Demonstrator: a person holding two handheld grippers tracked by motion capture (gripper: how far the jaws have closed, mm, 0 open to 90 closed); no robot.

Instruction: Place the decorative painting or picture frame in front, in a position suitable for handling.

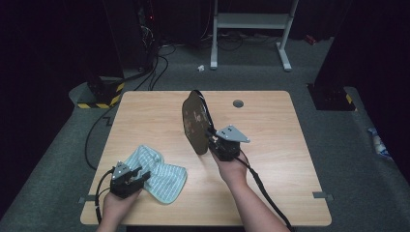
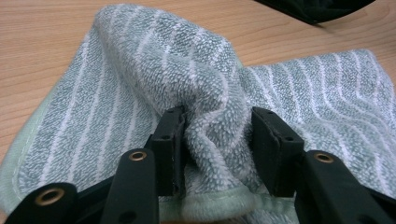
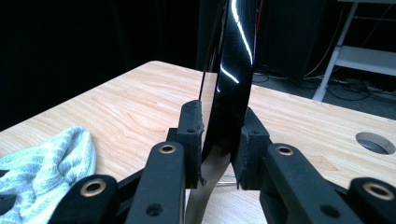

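You have one wooden desk (image 1: 270, 193) in front of you, pale grained top, with a single round cable hole (image 1: 238, 103) near its far edge, right of the middle. Two things are in play on it, and there is no container among them. The larger is one dark, glossy plate (image 1: 194, 123), held up on edge above the middle of the desk so its face turns toward your left; in the high view some pale marks show on that face. Your right gripper (image 1: 218, 140) has it by the lower rim, and in the right gripper view the two black jaws stand close together with the rim (image 3: 231, 93) pinched between them, clamped tight. The smaller thing is one towel (image 1: 164, 176), pale green-grey with thin white stripes, lying rumpled near the desk's near-left corner. Your left gripper (image 1: 139, 175) sits at the towel's near-left side; in the left gripper view its jaws are part way apart with a raised fold of the towel (image 2: 210, 135) bunched between them, both pads touching the cloth, so it has hold of that fold. Each hand carries one gripper, and a black cable (image 1: 268, 198) trails from the right one back toward the near edge.
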